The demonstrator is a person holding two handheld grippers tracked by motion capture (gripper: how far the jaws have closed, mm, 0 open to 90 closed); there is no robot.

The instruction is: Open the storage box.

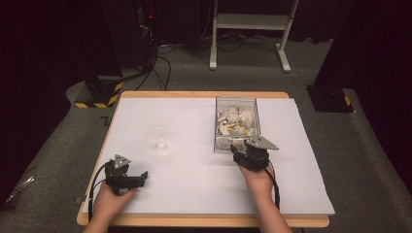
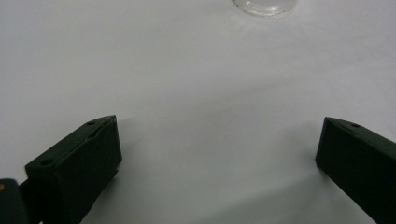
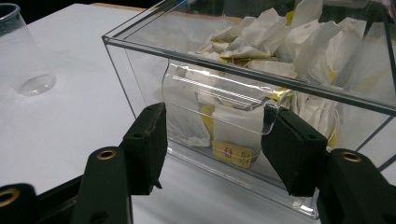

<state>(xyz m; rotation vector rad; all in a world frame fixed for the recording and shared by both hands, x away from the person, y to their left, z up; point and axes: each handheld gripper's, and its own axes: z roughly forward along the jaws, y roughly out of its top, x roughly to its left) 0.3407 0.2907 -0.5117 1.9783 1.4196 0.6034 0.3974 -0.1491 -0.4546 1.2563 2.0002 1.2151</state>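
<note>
Box (image 1: 236, 124) of sachets runs lengthwise away from the person; right gripper (image 3: 212, 135) agape at its near wall — left gripper (image 2: 217, 149) apart.

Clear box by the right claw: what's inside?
The clear box holds a loose heap of white tea bags with yellow tags. The heap covers the box floor and the bags underneath, so no count is possible.

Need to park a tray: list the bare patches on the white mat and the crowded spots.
Bare: the mat between the left gripper and right gripper, and the far-left stretch behind the cup. Crowded: around the clear box of sachets, where the right gripper sits.
</note>
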